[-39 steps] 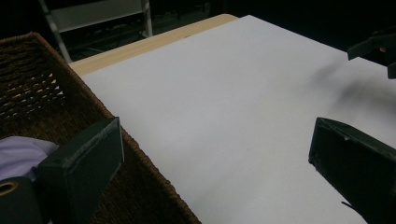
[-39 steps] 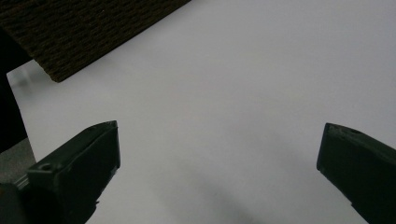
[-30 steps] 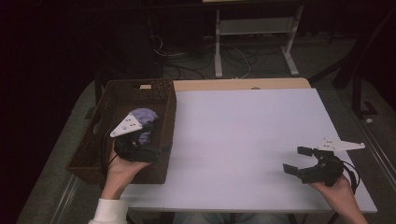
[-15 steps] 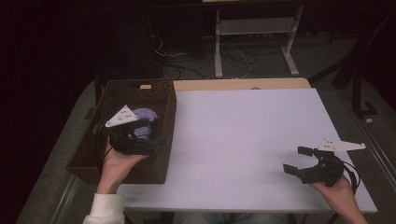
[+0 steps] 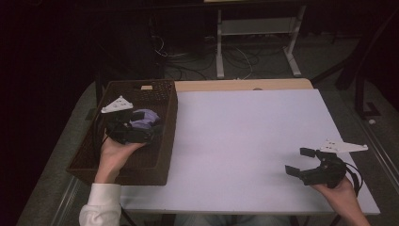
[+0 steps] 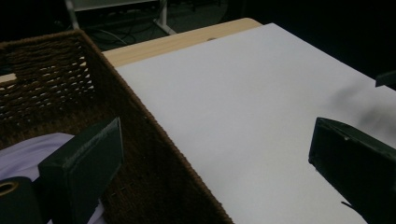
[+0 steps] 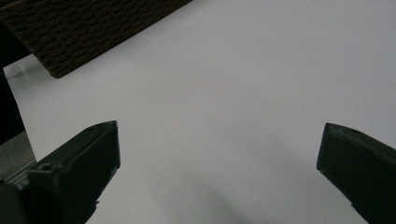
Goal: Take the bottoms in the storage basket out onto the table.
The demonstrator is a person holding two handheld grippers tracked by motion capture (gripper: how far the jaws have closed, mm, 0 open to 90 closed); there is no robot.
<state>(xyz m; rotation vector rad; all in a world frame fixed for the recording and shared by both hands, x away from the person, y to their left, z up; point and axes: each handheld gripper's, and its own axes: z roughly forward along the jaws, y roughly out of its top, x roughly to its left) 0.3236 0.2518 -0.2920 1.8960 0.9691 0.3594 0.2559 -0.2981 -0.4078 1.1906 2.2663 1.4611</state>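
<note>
Swung rightward since a moment ago, the left gripper [image 5: 141, 134] hangs spread and empty inside the woven basket [image 5: 162, 155], just over a lilac cloth [image 5: 143, 118]; across the white table [image 5: 244, 141], the right gripper [image 5: 297, 161] rests wide open, holding nothing.

A: Item one, tabletop [image 5: 244, 132]: white sheet surface, centre of the frame, with a pale wooden edge strip [image 5: 235, 85] along its far side.

B: Floor?

A: Grey floor [image 5: 324, 61], upper right of the frame, dimly lit. Loose dark cables [image 5: 197, 54] lie on it at upper centre.

B: Furniture behind?

A: A white metal stand [image 5: 256, 33], two legs and a crossbar, upper centre-right. A dark slanted leg [image 5: 360, 70] at far right.

B: Light?

A: Low; the upper left of the frame is near black, details there unreadable.
</note>
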